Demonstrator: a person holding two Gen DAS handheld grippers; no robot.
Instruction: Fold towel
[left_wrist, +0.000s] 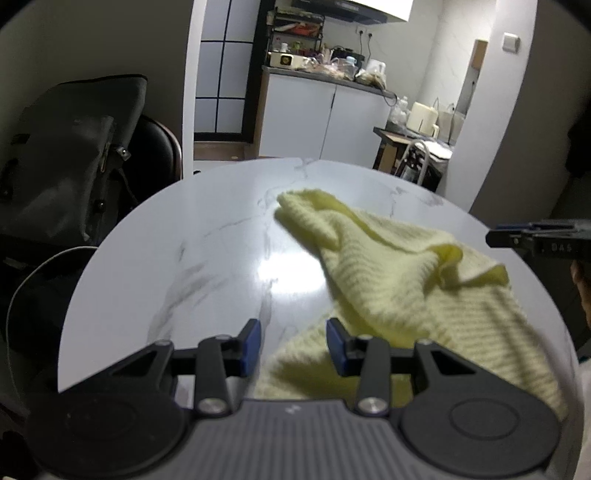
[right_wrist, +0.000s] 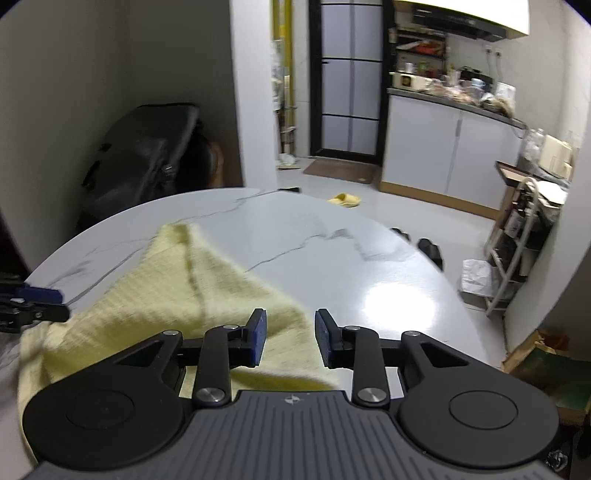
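A pale yellow ribbed towel (left_wrist: 391, 266) lies crumpled on the round white marble table (left_wrist: 177, 251), with a raised fold across its middle. My left gripper (left_wrist: 293, 345) is open and empty above the towel's near left edge. In the right wrist view the towel (right_wrist: 166, 295) spreads to the left, with one corner pointing away. My right gripper (right_wrist: 290, 341) is open and empty over the towel's near right edge. Each gripper shows at the edge of the other's view: the right gripper (left_wrist: 535, 240) and the left gripper (right_wrist: 29, 306).
A dark bag on a chair (left_wrist: 74, 158) stands beyond the table's left side. Kitchen cabinets (right_wrist: 447, 155) and a metal rack (right_wrist: 517, 240) stand further off. Slippers (right_wrist: 428, 247) lie on the floor past the table (right_wrist: 332, 258).
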